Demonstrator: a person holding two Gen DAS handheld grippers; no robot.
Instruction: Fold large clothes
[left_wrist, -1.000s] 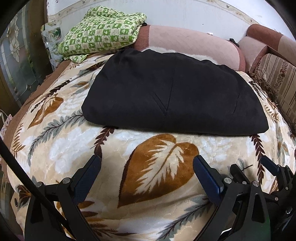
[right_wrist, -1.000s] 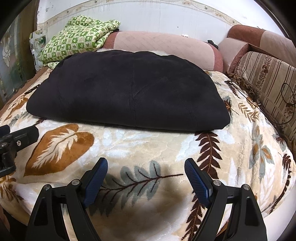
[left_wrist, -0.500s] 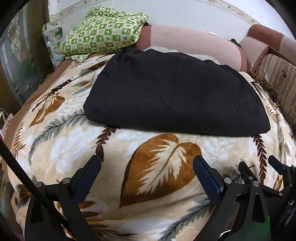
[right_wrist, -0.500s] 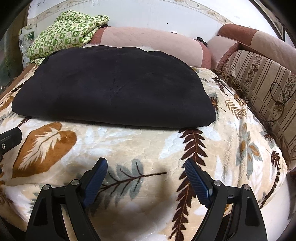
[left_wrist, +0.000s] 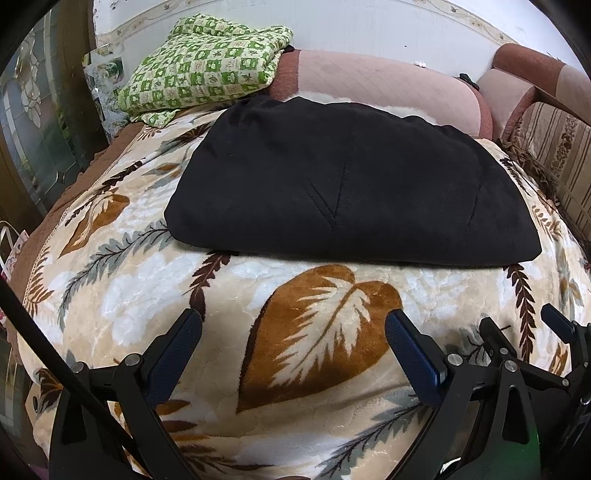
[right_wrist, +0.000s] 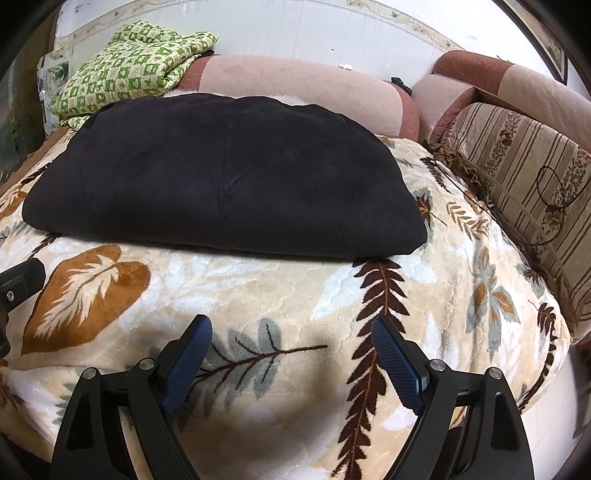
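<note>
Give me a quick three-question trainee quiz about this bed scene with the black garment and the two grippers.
1. True or false: the left gripper is shut on the black garment.
2. Multiple choice: the green checked cloth lies A) on the garment, B) at the bed's far left corner, C) under the right gripper.
3. Fill in: the garment lies on a blanket printed with ____.

Key: 1 false, both grippers are open and apart from it; 2 B; 3 leaves.

Leaf-patterned blanket (left_wrist: 140, 295) carries folded black garment (left_wrist: 351, 184), green cloth (left_wrist: 207, 70).
</note>
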